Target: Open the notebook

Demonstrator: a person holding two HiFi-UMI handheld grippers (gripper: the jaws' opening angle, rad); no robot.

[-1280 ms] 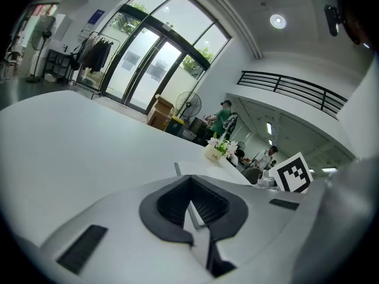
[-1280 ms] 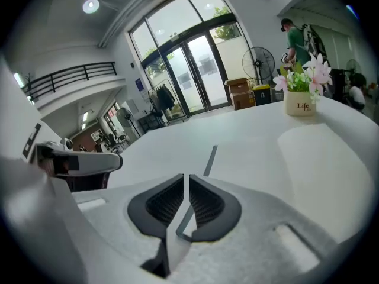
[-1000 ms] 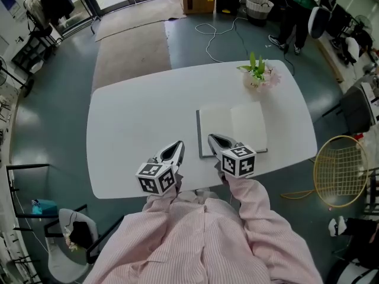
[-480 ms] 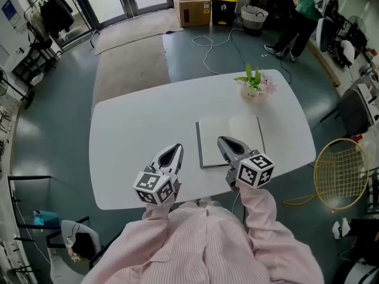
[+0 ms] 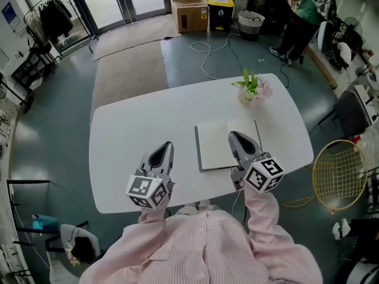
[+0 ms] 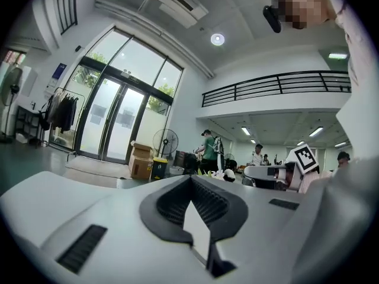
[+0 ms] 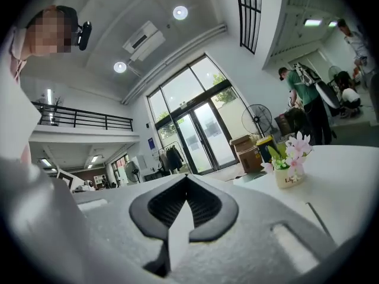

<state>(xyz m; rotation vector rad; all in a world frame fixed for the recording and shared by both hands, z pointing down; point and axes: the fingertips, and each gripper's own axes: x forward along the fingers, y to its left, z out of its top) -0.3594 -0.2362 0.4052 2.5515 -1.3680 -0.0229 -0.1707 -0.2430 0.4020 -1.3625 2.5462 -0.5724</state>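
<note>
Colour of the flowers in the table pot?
Pale pink flowers; clearest in the right gripper view.

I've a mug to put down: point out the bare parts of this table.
Free: the left half of the table, from its left rim to the notebook, and the far strip left of the flower pot. Crowded: the right half, holding both, and the near edge, where the left gripper and right gripper hover.

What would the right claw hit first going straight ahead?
Probably nothing close: the right claw points level over the white table, left of the white pot of pink flowers, toward faraway glass doors.
</note>
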